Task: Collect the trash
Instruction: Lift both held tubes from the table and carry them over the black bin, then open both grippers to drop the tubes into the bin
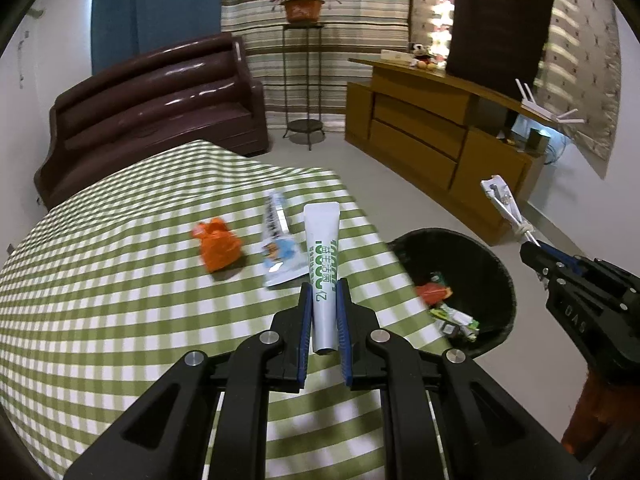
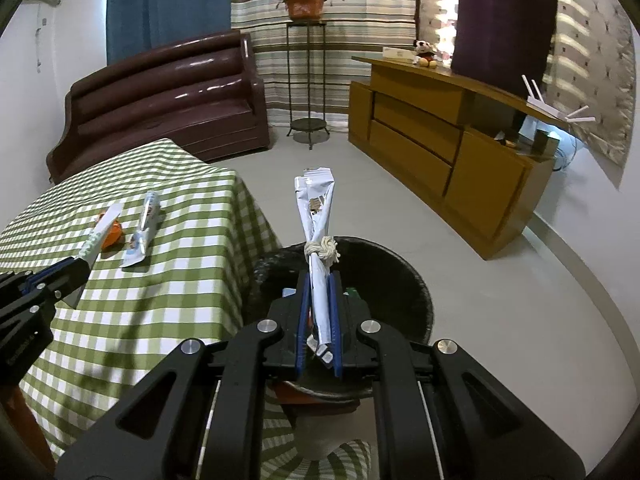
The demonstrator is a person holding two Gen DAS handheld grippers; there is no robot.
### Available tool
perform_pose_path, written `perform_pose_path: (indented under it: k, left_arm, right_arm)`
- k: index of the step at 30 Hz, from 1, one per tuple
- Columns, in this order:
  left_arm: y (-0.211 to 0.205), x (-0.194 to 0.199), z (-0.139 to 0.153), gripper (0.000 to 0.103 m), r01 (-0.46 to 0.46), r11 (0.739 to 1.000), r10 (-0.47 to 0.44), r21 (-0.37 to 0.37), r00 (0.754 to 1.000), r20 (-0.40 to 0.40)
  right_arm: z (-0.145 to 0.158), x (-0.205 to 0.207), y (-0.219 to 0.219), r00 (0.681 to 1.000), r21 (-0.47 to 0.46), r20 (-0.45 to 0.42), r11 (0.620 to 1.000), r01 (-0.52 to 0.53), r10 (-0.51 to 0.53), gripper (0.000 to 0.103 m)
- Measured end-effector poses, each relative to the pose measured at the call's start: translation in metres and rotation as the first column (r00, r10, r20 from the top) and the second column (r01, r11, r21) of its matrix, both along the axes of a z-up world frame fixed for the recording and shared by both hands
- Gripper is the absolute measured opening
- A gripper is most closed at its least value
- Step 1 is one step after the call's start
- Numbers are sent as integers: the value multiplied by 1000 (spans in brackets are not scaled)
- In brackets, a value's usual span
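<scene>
My left gripper point(image 1: 324, 286) is shut on a white tube with green print point(image 1: 322, 248) and holds it above the checked table point(image 1: 100, 300). An orange wrapper point(image 1: 218, 245) and a blue-and-white pouch point(image 1: 276, 246) lie on the cloth ahead. My right gripper point(image 2: 318, 276) is shut on a rolled silver wrapper tied with string point(image 2: 316, 216), held over the black bin point(image 2: 408, 276). The bin point(image 1: 496, 276) holds several bits of trash. The right gripper also shows at the right of the left wrist view point(image 1: 532, 250).
A brown sofa point(image 1: 160, 104) stands behind the table. A wooden cabinet point(image 1: 432, 128) runs along the right wall. A metal plant stand point(image 1: 304, 80) stands by the curtain. Grey floor lies between the bin and the cabinet.
</scene>
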State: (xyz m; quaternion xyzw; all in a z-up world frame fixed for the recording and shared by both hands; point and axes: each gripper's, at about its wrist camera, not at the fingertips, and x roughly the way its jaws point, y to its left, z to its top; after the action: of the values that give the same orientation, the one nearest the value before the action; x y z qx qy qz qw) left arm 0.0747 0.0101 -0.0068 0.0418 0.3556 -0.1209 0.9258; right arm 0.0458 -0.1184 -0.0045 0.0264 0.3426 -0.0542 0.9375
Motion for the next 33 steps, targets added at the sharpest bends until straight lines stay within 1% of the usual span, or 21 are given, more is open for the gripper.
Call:
perform_pose_path:
  k: [6, 12, 22, 27, 33]
  left_arm:
    - [-30, 5, -1, 13, 53, 999, -53, 1, 998, 13]
    - [-53, 16, -8, 13, 86, 996, -86, 8, 996, 20]
    - [-80, 36, -27, 13, 104, 994, -103, 29, 995, -14]
    - [-92, 47, -35, 15, 114, 992, -112, 47, 993, -36]
    - [-100, 58, -43, 16, 116, 991, -112, 64, 992, -65]
  right_arm:
    - [0, 2, -17, 999, 5, 3, 999, 40, -40, 9]
    - [-4, 5, -26, 998, 11, 6, 998, 63, -63, 10]
    - [-19, 17, -43, 994, 32, -12, 993, 109, -109, 10]
    - [-27, 24, -49, 992, 43, -24, 991, 126, -125, 10]
    - [-38, 33, -56, 989, 56, -43, 988, 143, -140, 10]
